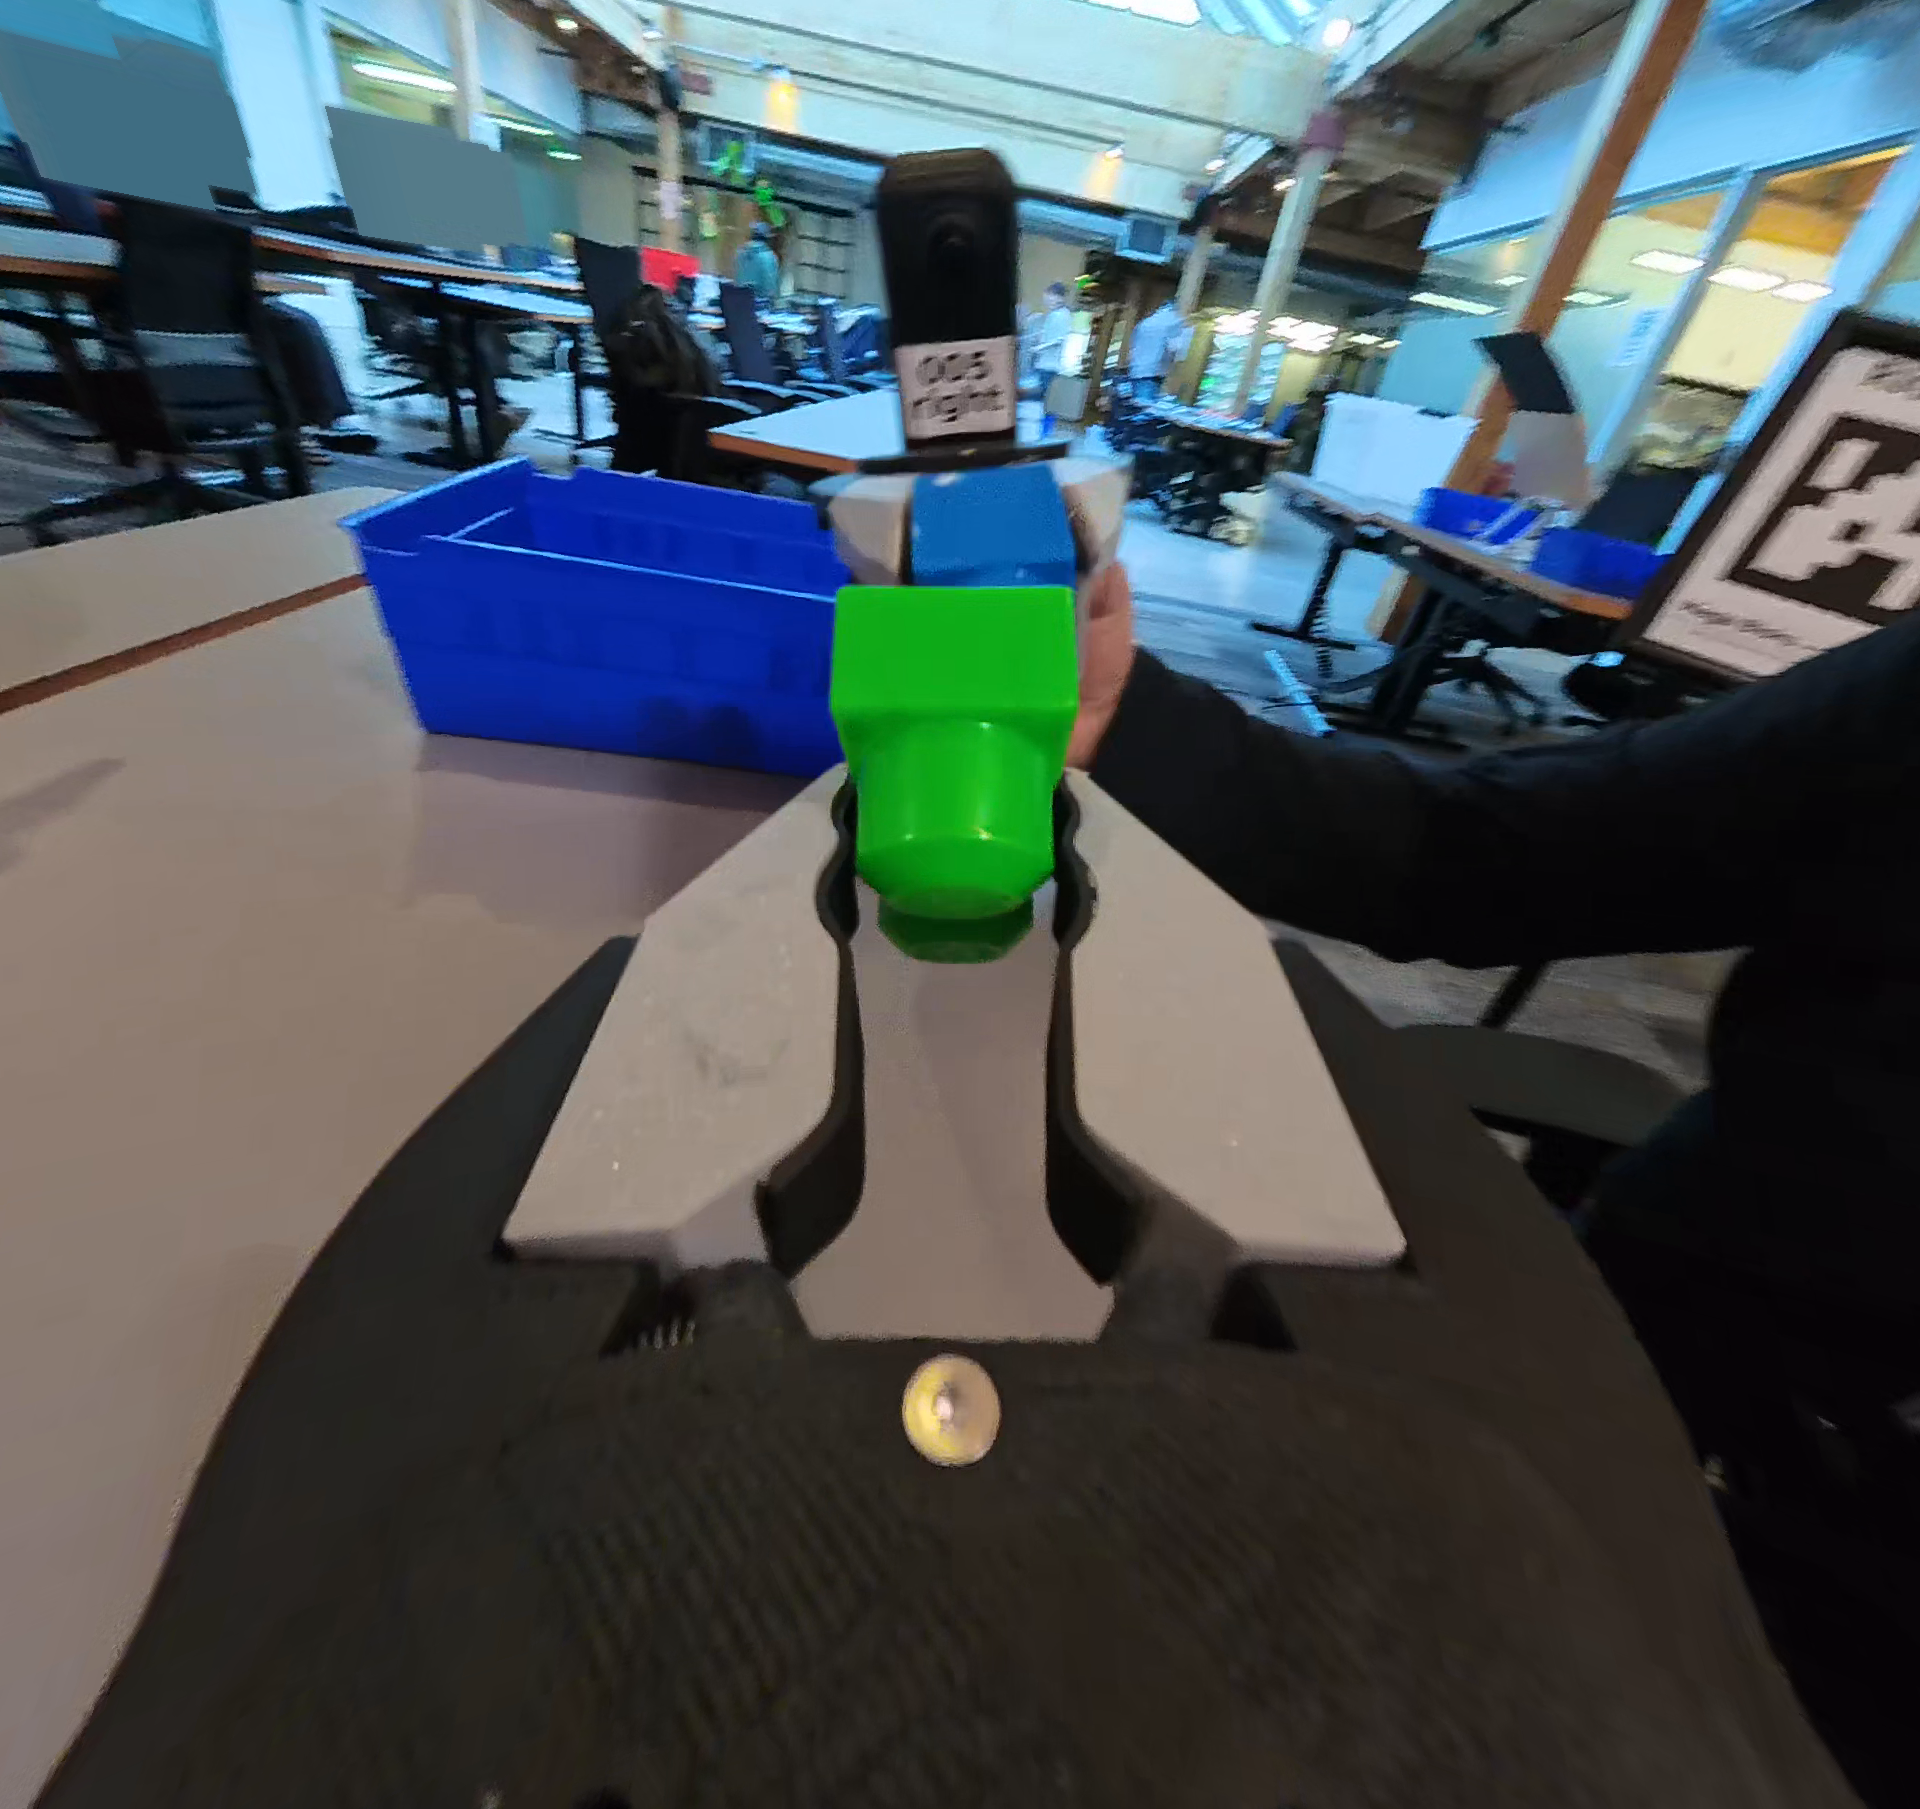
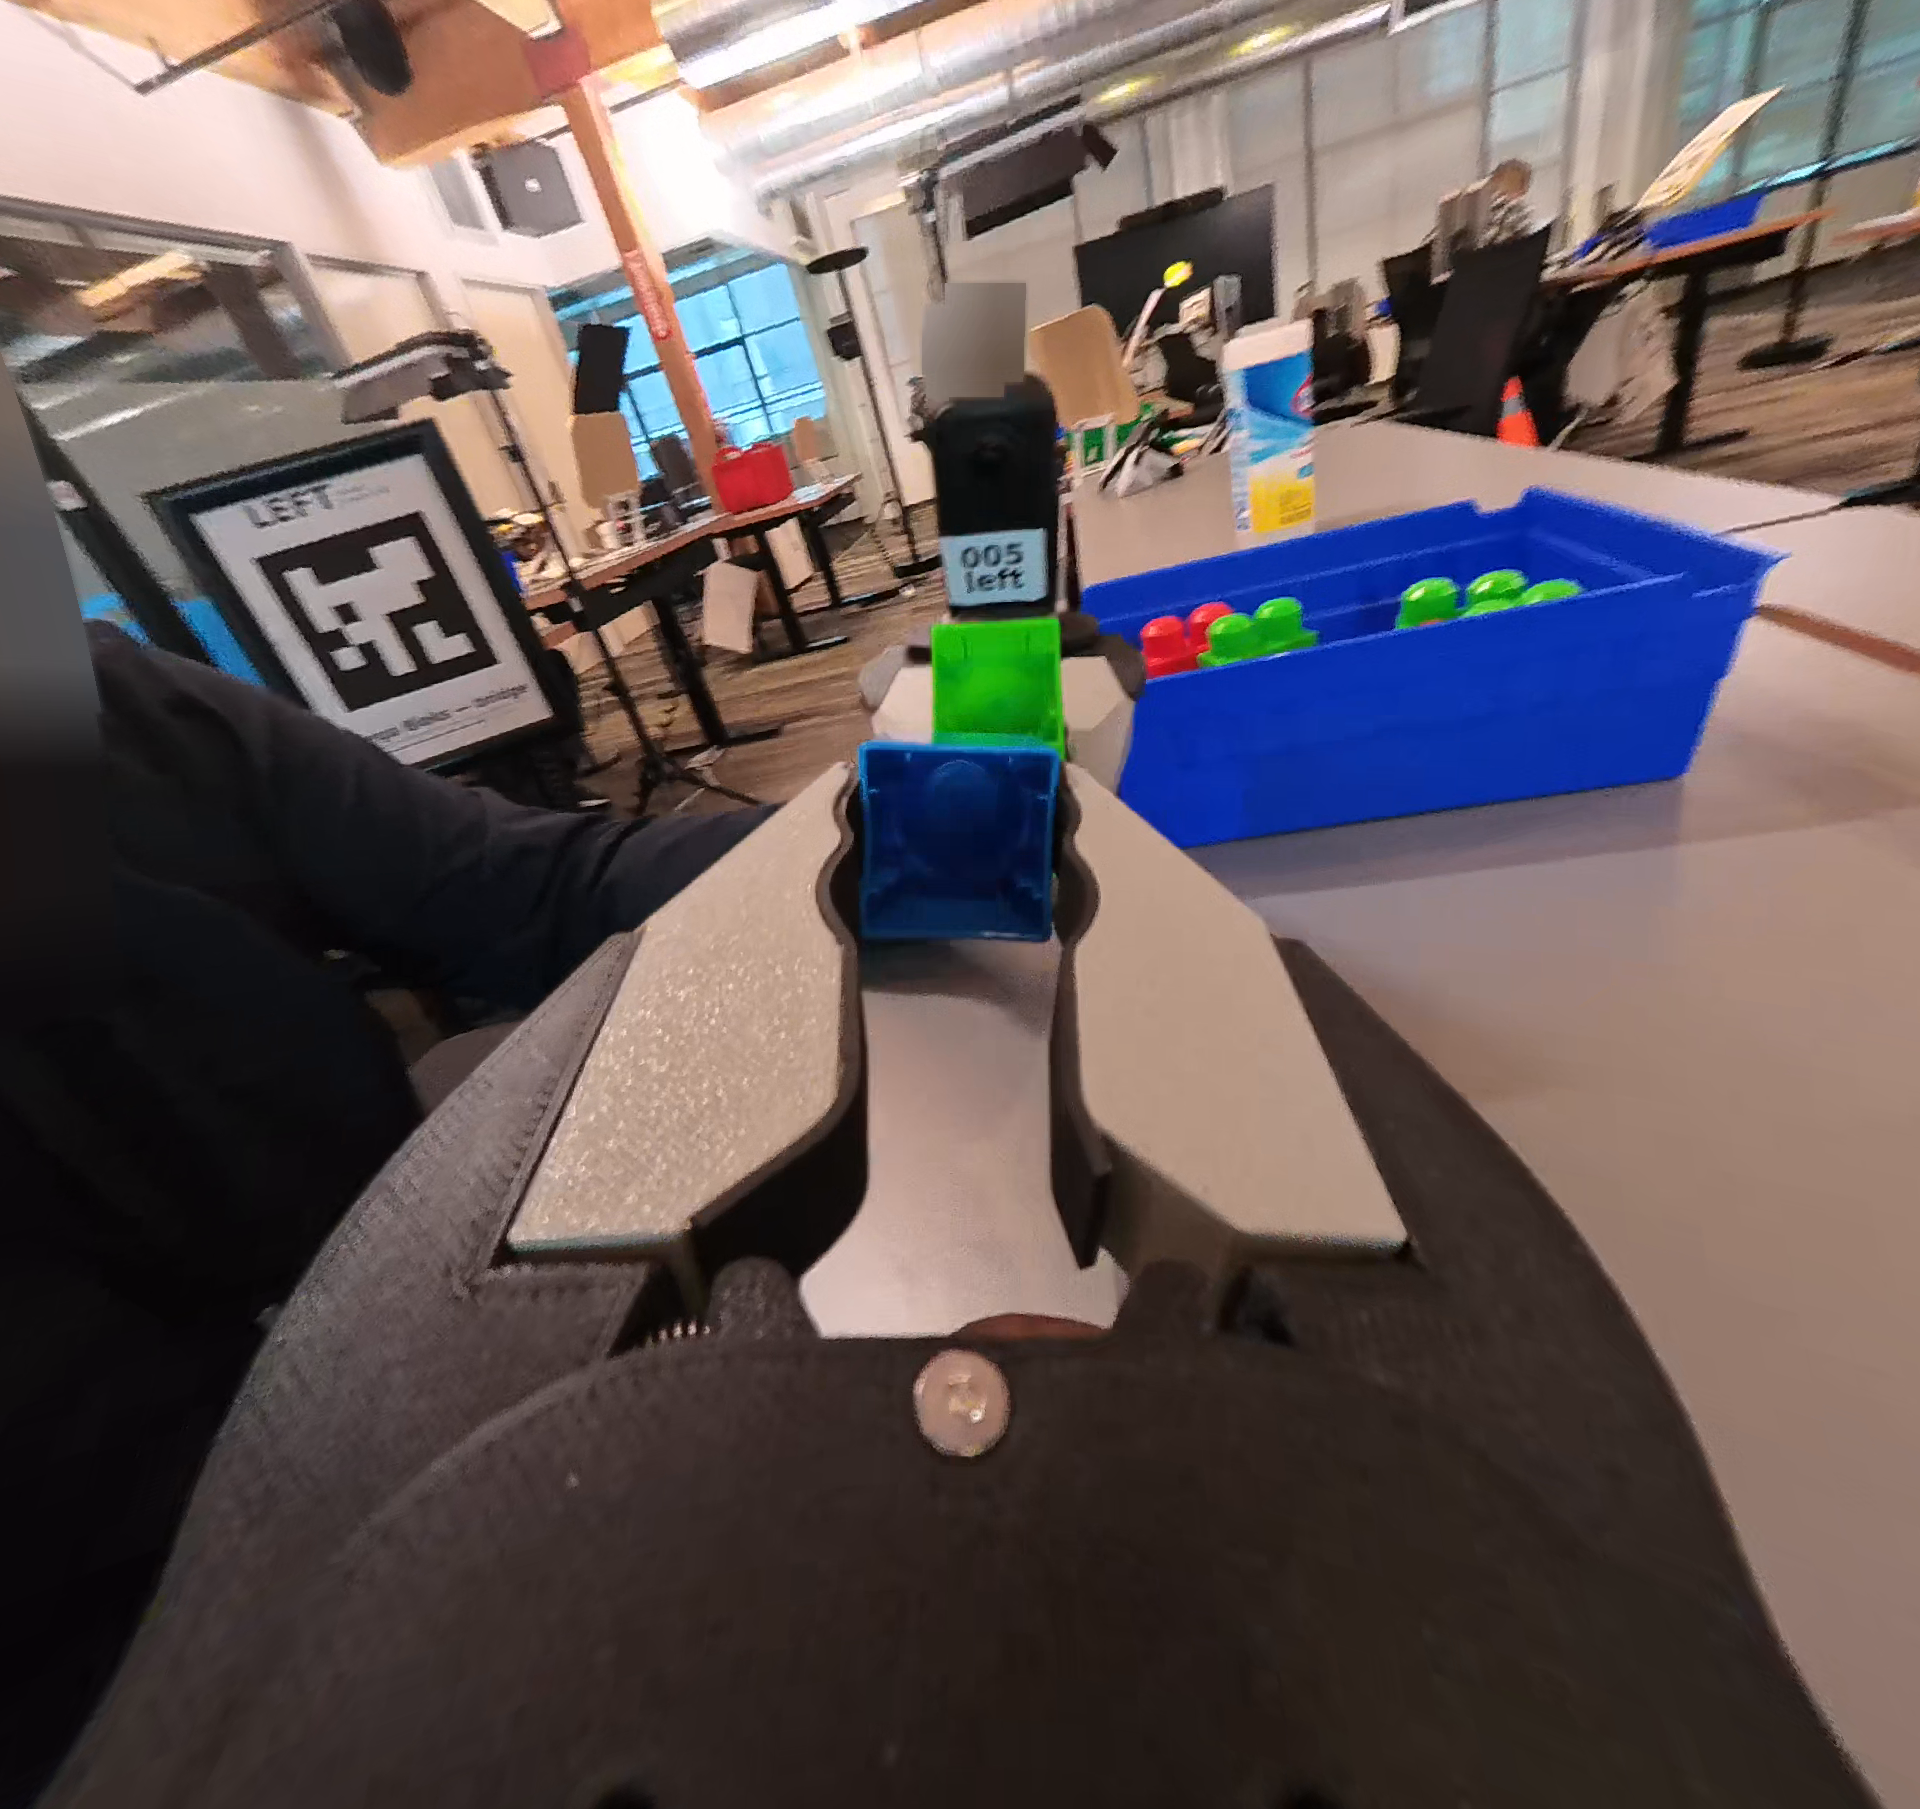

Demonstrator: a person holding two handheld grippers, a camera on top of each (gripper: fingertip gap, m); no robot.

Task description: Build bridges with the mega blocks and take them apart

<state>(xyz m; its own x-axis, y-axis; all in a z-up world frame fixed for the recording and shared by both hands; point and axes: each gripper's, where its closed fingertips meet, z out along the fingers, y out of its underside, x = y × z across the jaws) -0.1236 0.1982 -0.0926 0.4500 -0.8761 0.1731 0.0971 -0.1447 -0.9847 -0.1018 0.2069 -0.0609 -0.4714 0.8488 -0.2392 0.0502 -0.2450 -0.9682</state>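
To the left of the left gripper (image 1: 954, 855), a blue bin (image 1: 613, 616) stands on the grey worktop (image 1: 208, 876). The left gripper is clenched on a green block (image 1: 951, 720), its pads pressing the block's sides, the stud end turned back toward the camera. Straight ahead and a little above, the right gripper (image 2: 956, 866) faces it, clamped on a blue block (image 2: 951, 840) whose hollow underside looks back along its fingers. The two blocks meet, green against blue, held in the air above the worktop's edge. To the right gripper's right, the same bin holds red blocks (image 2: 1179, 642) and more green blocks (image 2: 1486, 601). A dark sleeve (image 1: 1455, 803) reaches in behind the right gripper.
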